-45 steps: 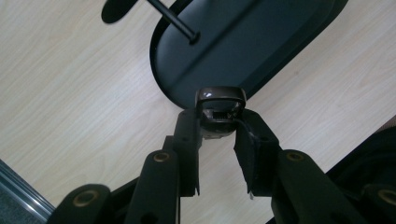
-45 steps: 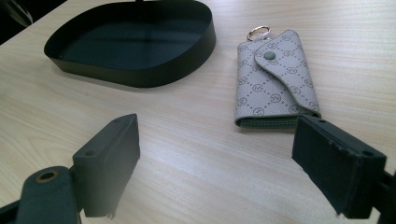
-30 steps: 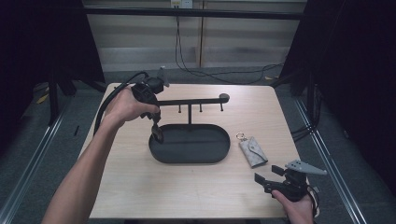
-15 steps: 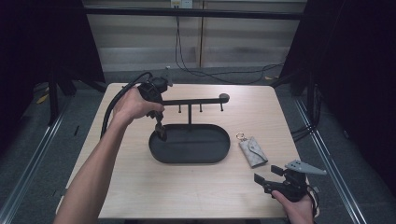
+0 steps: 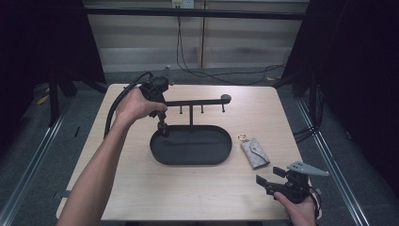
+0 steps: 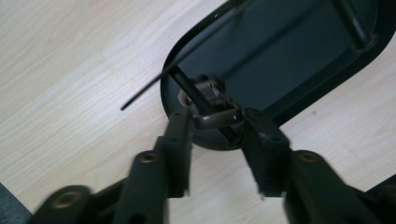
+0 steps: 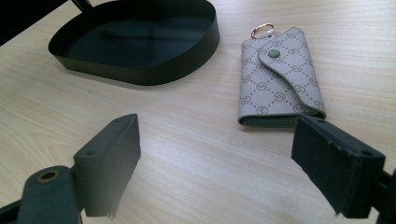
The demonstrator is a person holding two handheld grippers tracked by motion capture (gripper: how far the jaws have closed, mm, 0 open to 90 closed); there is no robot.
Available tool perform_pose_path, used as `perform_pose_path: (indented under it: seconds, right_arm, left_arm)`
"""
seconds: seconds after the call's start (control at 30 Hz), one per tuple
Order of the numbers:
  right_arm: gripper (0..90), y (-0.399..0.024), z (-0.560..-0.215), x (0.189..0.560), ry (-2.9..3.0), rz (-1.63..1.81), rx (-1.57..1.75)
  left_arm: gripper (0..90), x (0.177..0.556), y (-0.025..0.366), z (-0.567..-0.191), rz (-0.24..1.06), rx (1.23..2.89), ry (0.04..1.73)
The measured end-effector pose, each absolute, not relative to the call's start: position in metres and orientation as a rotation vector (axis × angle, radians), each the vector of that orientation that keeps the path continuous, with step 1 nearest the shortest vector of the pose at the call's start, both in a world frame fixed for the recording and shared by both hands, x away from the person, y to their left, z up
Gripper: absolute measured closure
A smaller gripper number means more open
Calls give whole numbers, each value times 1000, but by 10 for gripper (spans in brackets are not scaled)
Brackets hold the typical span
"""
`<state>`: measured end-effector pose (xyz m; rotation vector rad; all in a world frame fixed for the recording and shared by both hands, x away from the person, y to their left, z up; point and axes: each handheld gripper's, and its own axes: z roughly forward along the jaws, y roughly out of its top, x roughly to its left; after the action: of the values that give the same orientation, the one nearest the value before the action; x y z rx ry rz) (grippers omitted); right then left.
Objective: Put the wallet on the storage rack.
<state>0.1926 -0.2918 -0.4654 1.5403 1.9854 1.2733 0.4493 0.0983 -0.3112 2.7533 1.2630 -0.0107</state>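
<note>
A light wooden table seen from above. At its centre sits a black oval tray, its long axis running left to right across the frame. A thin post rises from the back of the tray and carries a horizontal bar with small hooks hanging beneath; the bar also runs left to right, ending in a round knob at its right end.

In the upper left of the high view, the left hand holds the left gripper pointing steeply down at the left end of the tray. From this height the object at its tips is too small to make out.

The left gripper view shows what the high view cannot: a small brown metal clasp, looped in shape, lies between the two black jaws at the tray's rim. The jaws have just been opening; they stand slightly apart from the clasp, released rather than pressing on it. The picture is blurred, so exactly what the clasp rests on is unclear.

To the right of the tray lies a grey patterned key pouch with a metal ring at its far end, its long axis tilted toward the lower right.

At the lower right of the high view, the right hand holds the right gripper level, just above the table. The right gripper view adds close detail: the pouch has a snap-buttoned flap and a monogram print, and lies beyond the jaws, which stand wide apart with bare wood between them.
</note>
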Motion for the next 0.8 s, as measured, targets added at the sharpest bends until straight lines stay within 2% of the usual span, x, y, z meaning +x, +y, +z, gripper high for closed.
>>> perform_pose_path:
  seconds: [0.1, 0.13, 0.17, 0.3, 0.43, 0.57, 0.8]
  right_arm:
    - [153, -292, -466, 193, 1988, 1277, 1544]
    - [153, -292, -466, 193, 1988, 1277, 1544]
    - [153, -292, -466, 193, 1990, 1278, 1545]
    - [153, -292, -466, 193, 1991, 1276, 1542]
    - [153, -292, -466, 193, 1988, 1276, 1544]
    - [153, -292, -466, 194, 1985, 1276, 1547]
    - [153, -292, -466, 194, 1987, 1270, 1550]
  left_arm:
    - [487, 450, 98, -312, -16, 2740, 1270]
    - [487, 450, 98, -312, -33, 2728, 1275]
    - [441, 450, 99, -312, -41, 2725, 1274]
    - [372, 450, 101, -311, -42, 2719, 1254]
    - [334, 448, 106, -310, -49, 2678, 1240]
    - [244, 446, 113, -310, -44, 2641, 1227]
    - [195, 437, 123, -313, -33, 2596, 1205]
